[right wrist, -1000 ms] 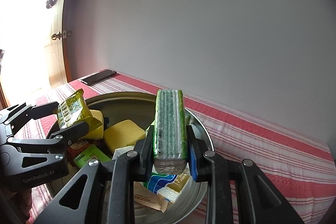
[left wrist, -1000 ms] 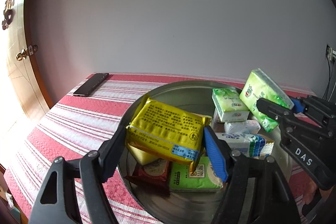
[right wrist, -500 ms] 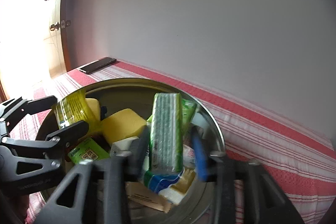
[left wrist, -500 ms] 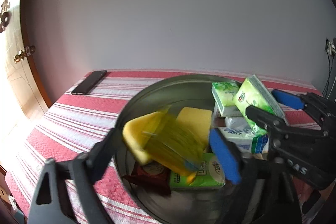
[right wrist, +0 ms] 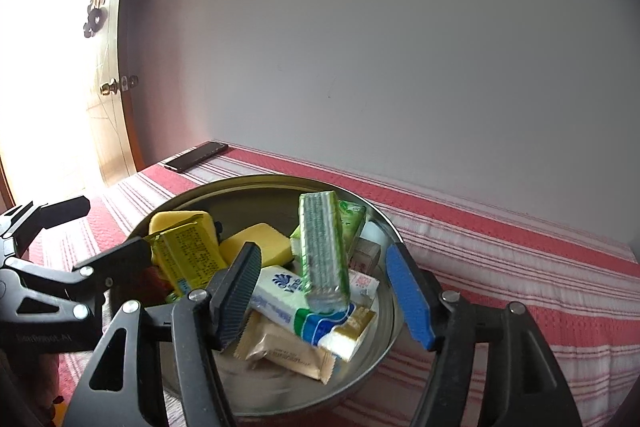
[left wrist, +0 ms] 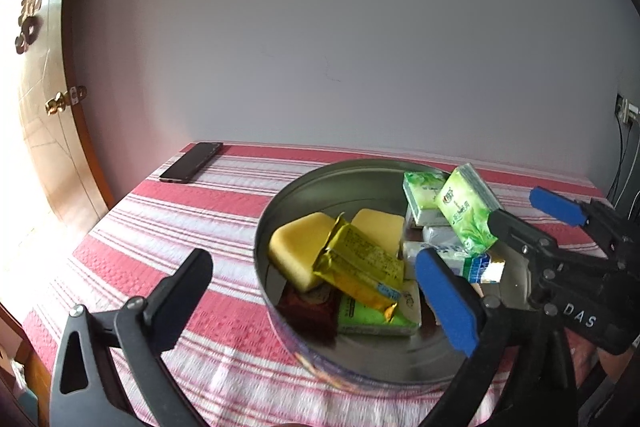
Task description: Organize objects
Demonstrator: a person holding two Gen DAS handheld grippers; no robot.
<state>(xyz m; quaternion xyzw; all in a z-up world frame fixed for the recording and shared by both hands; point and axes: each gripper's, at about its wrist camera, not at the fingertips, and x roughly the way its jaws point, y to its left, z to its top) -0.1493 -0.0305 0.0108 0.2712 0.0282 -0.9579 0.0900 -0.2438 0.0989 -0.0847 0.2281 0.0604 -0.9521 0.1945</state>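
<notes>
Releasing is judged the step in hand: both sets of jaws are opening. Nothing is gripped by the left gripper (left wrist: 320, 291); the crinkled yellow foil packet (left wrist: 360, 267) lies tilted on two soft yellow sponges (left wrist: 300, 251) inside the round metal tin (left wrist: 304, 183). The right gripper (right wrist: 324, 291) is parting around the soft green tissue pack (right wrist: 324, 247), which stands on end upon other wrapped packs, apparently unclamped. Withdrawal clear of the rim is called for next.
</notes>
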